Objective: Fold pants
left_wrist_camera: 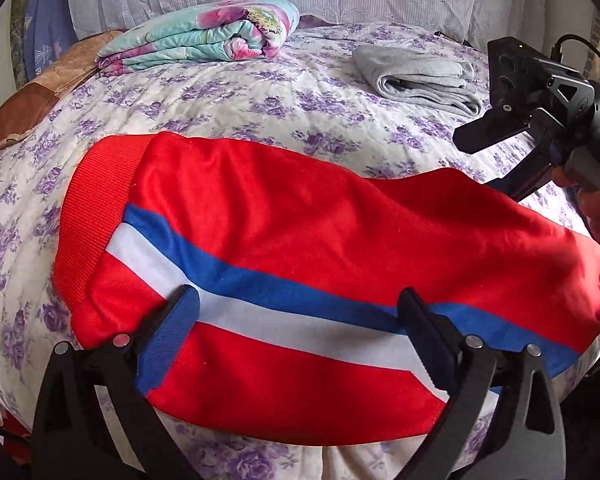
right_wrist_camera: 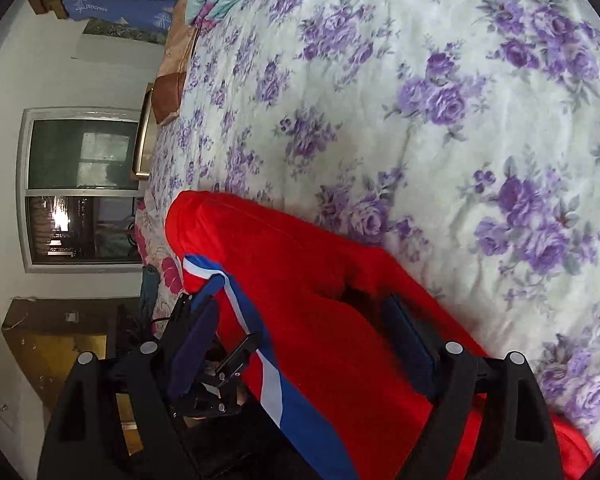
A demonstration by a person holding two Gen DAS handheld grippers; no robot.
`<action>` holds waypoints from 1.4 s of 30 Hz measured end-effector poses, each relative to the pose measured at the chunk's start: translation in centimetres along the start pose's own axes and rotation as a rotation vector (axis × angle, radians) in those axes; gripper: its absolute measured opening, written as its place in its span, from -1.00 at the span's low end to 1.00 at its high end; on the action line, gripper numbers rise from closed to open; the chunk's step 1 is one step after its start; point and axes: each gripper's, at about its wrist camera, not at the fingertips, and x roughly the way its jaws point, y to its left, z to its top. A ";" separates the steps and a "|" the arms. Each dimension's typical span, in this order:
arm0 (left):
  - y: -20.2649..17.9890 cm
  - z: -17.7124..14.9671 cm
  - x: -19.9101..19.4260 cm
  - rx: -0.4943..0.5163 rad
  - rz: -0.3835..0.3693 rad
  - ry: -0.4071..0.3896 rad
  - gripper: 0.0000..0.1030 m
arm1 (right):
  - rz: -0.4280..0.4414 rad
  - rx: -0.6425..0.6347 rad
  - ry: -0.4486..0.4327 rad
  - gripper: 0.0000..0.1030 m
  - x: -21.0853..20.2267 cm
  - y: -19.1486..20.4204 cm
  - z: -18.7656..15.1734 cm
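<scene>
pants: red knit pants with blue-white side stripe (left_wrist_camera: 300,216) lying folded lengthwise on floral quilt (left_wrist_camera: 228,92).
left gripper (left_wrist_camera: 300,312): hovering, jaws apart, nothing pinched.
right gripper (right_wrist_camera: 300,320): jaws apart, straddling fabric.
next: pinching cuff end squarely, folding toward ribbed waistband (left_wrist_camera: 88,216).

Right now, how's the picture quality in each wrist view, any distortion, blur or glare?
Left wrist view: sharp, evenly daylit, but the fisheye bulges the bed and red pants. Right wrist view: image turned sideways, sharp up close, window dim, no glare, dark corners.

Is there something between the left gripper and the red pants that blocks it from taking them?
Nothing visible blocks it. The left gripper is open right over the red pants, its fingers standing on either side of the striped part. The folded grey garment and the flowered quilt lie farther back on the bed.
</scene>
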 end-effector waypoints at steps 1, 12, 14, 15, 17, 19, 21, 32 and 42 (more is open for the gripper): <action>-0.1 0.1 0.1 0.001 0.003 0.004 0.90 | -0.010 -0.009 -0.008 0.66 -0.4 0.4 -0.3; -0.2 0.2 0.2 0.001 0.004 0.001 0.90 | -0.158 -0.132 -0.044 0.66 -1.8 2.1 -0.3; -0.1 0.1 0.2 -0.003 0.001 0.001 0.90 | -0.115 -0.102 0.002 0.66 -0.6 1.3 -0.3; 0.0 0.1 0.2 -0.005 -0.003 0.001 0.90 | -0.084 -0.098 0.028 0.66 -0.2 1.4 -0.5; 0.1 0.1 0.1 -0.009 -0.010 0.002 0.90 | -0.057 -0.115 0.061 0.69 0.6 2.1 -0.8; 0.1 0.2 0.1 -0.012 -0.011 0.004 0.91 | -0.026 -0.102 0.083 0.69 1.3 2.3 -0.6; 0.1 0.2 0.1 -0.011 -0.010 0.004 0.91 | -0.036 -0.099 0.077 0.69 2.2 2.5 0.0; 0.4 0.3 0.3 -0.007 -0.022 0.000 0.91 | -0.061 -0.137 -0.183 -0.22 0.7 0.6 3.2; 1.8 1.3 -2.0 -0.026 -0.016 -0.043 0.90 | -0.089 -0.132 -0.362 0.19 -8.5 0.1 -2.6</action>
